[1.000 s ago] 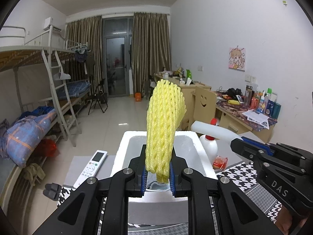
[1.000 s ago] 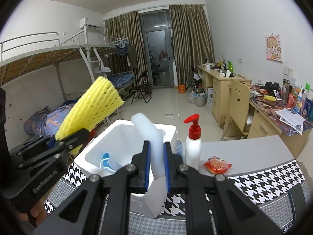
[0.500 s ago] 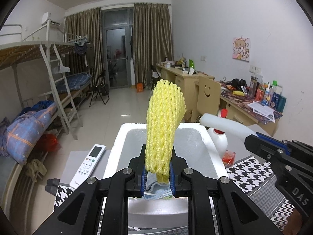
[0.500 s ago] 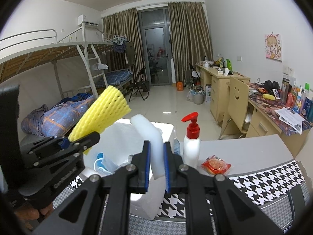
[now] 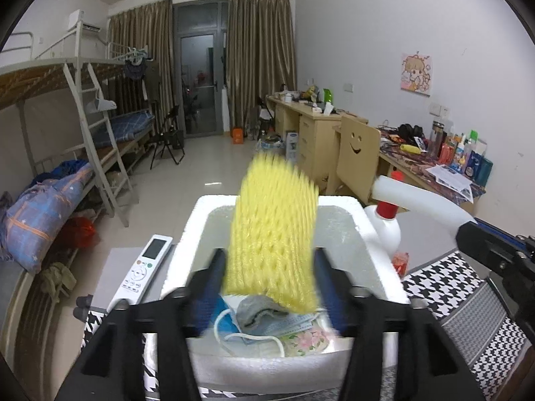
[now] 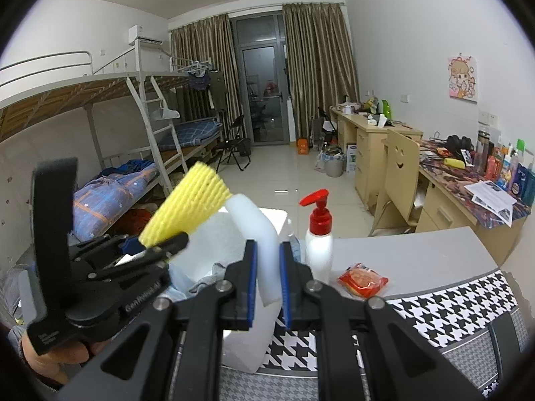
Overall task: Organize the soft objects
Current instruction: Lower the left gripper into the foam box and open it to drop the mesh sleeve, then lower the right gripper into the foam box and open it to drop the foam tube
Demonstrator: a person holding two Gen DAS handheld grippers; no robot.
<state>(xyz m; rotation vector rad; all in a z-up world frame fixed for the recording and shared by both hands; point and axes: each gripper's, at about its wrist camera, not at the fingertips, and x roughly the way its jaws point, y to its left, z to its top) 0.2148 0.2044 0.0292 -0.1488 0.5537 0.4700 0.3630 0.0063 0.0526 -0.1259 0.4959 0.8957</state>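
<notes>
A yellow foam net sleeve (image 5: 272, 234) stands blurred over the white foam box (image 5: 187, 254), between the jaws of my left gripper (image 5: 269, 257). Those jaws are opening, and the pads stand off the sleeve's sides. Face masks (image 5: 267, 320) and a floral cloth lie in the box under it. In the right wrist view the sleeve (image 6: 190, 200) sticks up from the left gripper (image 6: 167, 244) at the left. My right gripper (image 6: 267, 247) is shut on a curved white foam strip (image 6: 254, 220), held above the box's near corner (image 6: 240, 344).
A white remote (image 5: 143, 267) lies left of the box. A red-capped pump bottle (image 6: 319, 240) and a red snack packet (image 6: 362, 279) stand right of it on the grey tabletop. A houndstooth cloth (image 6: 451, 304) covers the near edge. A wooden chair and desks stand behind.
The left jaws have spread apart and the yellow sleeve has widened and dropped lower over the box. The right gripper still holds the white strip in the same place.
</notes>
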